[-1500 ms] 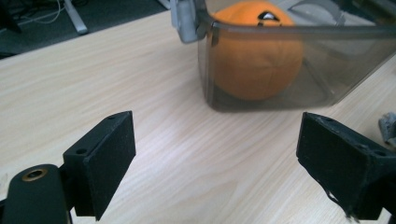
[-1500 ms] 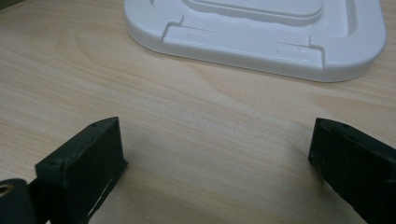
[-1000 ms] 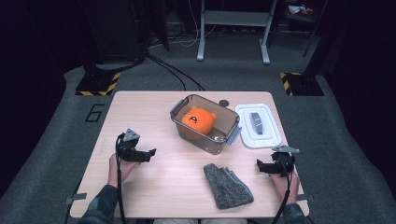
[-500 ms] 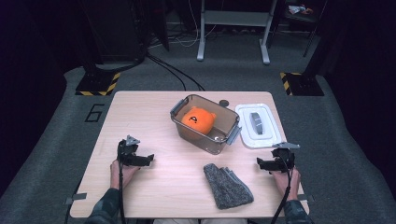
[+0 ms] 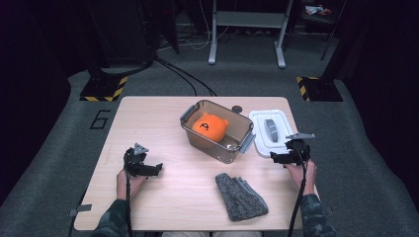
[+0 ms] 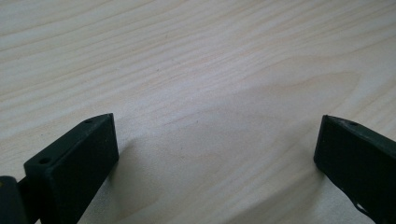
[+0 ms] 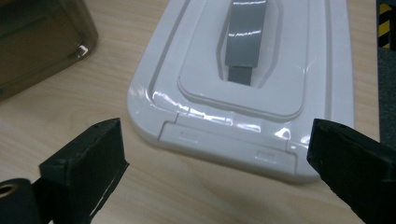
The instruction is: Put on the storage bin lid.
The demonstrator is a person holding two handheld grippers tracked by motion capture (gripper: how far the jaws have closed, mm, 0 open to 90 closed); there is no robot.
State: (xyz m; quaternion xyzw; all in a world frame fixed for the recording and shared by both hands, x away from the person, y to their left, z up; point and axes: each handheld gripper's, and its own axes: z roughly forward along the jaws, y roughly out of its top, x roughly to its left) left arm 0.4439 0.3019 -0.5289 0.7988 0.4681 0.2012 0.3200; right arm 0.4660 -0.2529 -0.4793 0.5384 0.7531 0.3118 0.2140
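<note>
The right hand-held gripper (image 5: pixel 288 157) hovers at the near edge of the white lid (image 5: pixel 269 131), which lies flat on the wooden surface (image 5: pixel 148 118) just to the right of the clear bin (image 5: pixel 217 131). In the right gripper view its jaws stand wide apart, straddling the lid's (image 7: pixel 243 79) near rim with nothing between them; the grey handle (image 7: pixel 245 39) runs along the lid's middle, straight ahead of the jaws. Over the last second this gripper has crept forward from the surface's right edge toward the lid, so a grasp of the lid looks like the step in hand.

The left hand-held gripper (image 5: pixel 143 168) rests low on the left part of the surface, well apart from everything else. Its jaws are also spread and empty, with bare wood grain (image 6: pixel 210 70) between them. It has drawn back toward the person and sunk a little since a second ago, which suggests it is parked while the right side works.

The bin stands open with an orange plush toy (image 5: pixel 210 126) inside it. A grey knitted item (image 5: pixel 240 197) lies on the near side of the surface, between the two hands, untouched. A small dark disc (image 5: pixel 237 108) sits just behind the bin.

Judging from this layout, the lid is likely meant to go on the bin; the right jaws need to close on the rim or the handle before lifting it across.
</note>
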